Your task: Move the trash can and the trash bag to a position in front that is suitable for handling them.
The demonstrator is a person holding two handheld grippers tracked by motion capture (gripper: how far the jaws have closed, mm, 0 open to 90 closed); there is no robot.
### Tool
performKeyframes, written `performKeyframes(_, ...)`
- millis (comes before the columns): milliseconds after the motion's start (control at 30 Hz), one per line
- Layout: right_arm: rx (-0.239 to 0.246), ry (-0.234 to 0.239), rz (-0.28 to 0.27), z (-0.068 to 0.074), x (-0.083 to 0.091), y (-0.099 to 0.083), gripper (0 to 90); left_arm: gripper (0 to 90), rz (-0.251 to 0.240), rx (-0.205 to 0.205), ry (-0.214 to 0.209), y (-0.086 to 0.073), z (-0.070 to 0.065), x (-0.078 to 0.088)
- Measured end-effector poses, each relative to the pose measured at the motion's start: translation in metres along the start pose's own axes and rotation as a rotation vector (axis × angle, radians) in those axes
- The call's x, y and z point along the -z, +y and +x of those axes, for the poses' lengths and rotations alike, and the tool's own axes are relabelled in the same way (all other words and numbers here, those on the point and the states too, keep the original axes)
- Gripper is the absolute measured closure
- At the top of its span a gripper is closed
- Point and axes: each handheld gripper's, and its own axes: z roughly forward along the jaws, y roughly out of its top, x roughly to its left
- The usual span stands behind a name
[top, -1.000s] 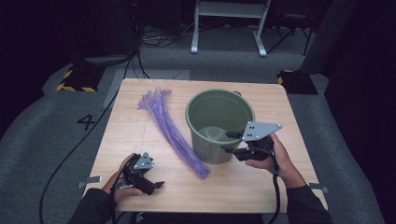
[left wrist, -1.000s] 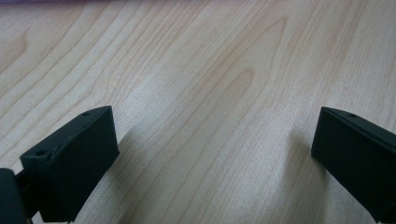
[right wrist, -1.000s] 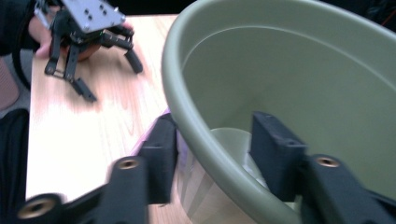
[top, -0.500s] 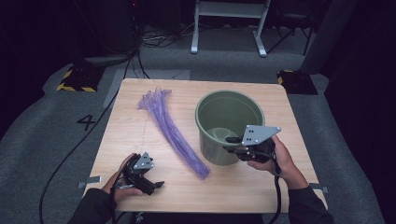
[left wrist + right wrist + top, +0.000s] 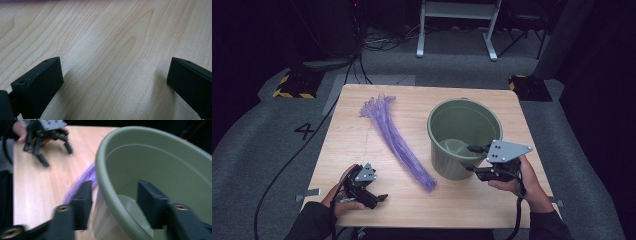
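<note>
The right gripper (image 5: 470, 158) was seen at the lower right of the high view, its jaws set astride the near rim of the pot (image 5: 460, 131), one inside and one outside; in the right gripper view (image 5: 113, 203) a gap was visible between each jaw and the wall, so the rim was judged not to be clamped. The jaws had just been opening, with the rim between them. Compared with a second earlier, the pot had been carried from the table's centre toward the right of the frame, away from the purple bundle (image 5: 393, 138). This was taken to mean that the pot had been dragged to its place and was being released, though a fresh grip could not be ruled out. The pot stood upright at right of centre, mouth up and its axis vertical, with nothing seen inside. The bundle lay flat, its long axis running from the upper left toward the lower centre, the spread end farthest away. The left gripper (image 5: 371, 196) was rested at the lower left on the table (image 5: 492, 215), jaws wide apart and nothing between them.
</note>
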Motion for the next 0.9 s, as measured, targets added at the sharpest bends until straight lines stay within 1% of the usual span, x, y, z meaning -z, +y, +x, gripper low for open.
performKeyframes(33,0.000,0.000,0.000,0.000,0.000,0.000,41.8,0.1,0.000,0.000,0.000,0.000,0.000,0.000)
performKeyframes(67,-0.017,-0.031,-0.032,0.003,0.007,-0.003,36.8,0.1,0.001,0.001,0.000,0.000,0.000,0.000)
performKeyframes(100,-0.024,-0.049,-0.049,0.005,0.010,-0.004,36.3,0.1,0.001,0.000,0.000,0.000,0.000,0.000)
performKeyframes(167,-0.039,-0.065,-0.077,0.008,0.018,-0.008,35.8,0.1,0.001,0.001,0.000,0.000,0.000,0.000)
performKeyframes(200,-0.040,-0.075,-0.082,0.009,0.020,-0.009,35.0,0.1,0.001,0.001,0.000,0.000,0.000,0.000)
performKeyframes(233,-0.040,-0.075,-0.082,0.009,0.020,-0.009,35.0,0.1,0.001,0.001,0.000,0.000,0.000,0.000)
performKeyframes(267,-0.052,-0.085,-0.096,0.010,0.027,-0.014,34.5,0.1,0.000,0.000,0.000,0.000,0.000,0.000)
performKeyframes(300,-0.059,-0.093,-0.100,0.010,0.030,-0.016,34.1,0.1,0.000,0.000,0.000,0.000,0.000,0.000)
performKeyframes(500,-0.092,-0.138,-0.110,0.011,0.043,-0.029,31.3,0.1,0.001,0.001,0.000,0.000,0.000,0.000)
performKeyframes(567,-0.110,-0.148,-0.117,0.011,0.045,-0.036,30.7,0.1,0.001,0.000,0.000,0.000,0.000,0.000)
performKeyframes(600,-0.110,-0.148,-0.117,0.011,0.045,-0.036,30.7,0.1,0.001,0.000,0.000,0.000,0.000,0.000)
performKeyframes(633,-0.119,-0.153,-0.114,0.011,0.046,-0.039,30.5,0.1,0.000,0.000,0.000,0.000,0.000,0.000)
performKeyframes(667,-0.134,-0.167,-0.107,0.010,0.047,-0.046,30.3,0.1,0.001,0.001,0.001,0.000,0.000,0.000)
performKeyframes(700,-0.145,-0.169,-0.107,0.010,0.048,-0.050,30.3,0.1,0.001,0.001,0.001,0.000,0.000,0.000)
performKeyframes(733,-0.145,-0.169,-0.107,0.010,0.048,-0.050,30.3,0.1,0.001,0.001,0.001,0.000,0.000,0.000)
performKeyframes(767,-0.160,-0.180,-0.099,0.009,0.048,-0.058,30.2,0.1,0.000,0.000,0.000,0.000,0.000,0.000)
performKeyframes(800,-0.168,-0.182,-0.098,0.008,0.048,-0.061,30.2,0.1,0.001,0.001,0.000,0.000,0.000,0.000)
performKeyframes(833,-0.168,-0.182,-0.098,0.008,0.048,-0.061,30.2,0.1,0.001,0.001,0.000,0.000,0.000,0.000)
performKeyframes(867,-0.187,-0.180,-0.089,0.005,0.047,-0.071,30.1,0.1,0.000,0.000,0.000,0.000,0.000,0.000)
performKeyframes(900,-0.187,-0.180,-0.089,0.005,0.047,-0.071,30.1,0.1,0.001,0.001,0.000,0.000,0.000,0.000)
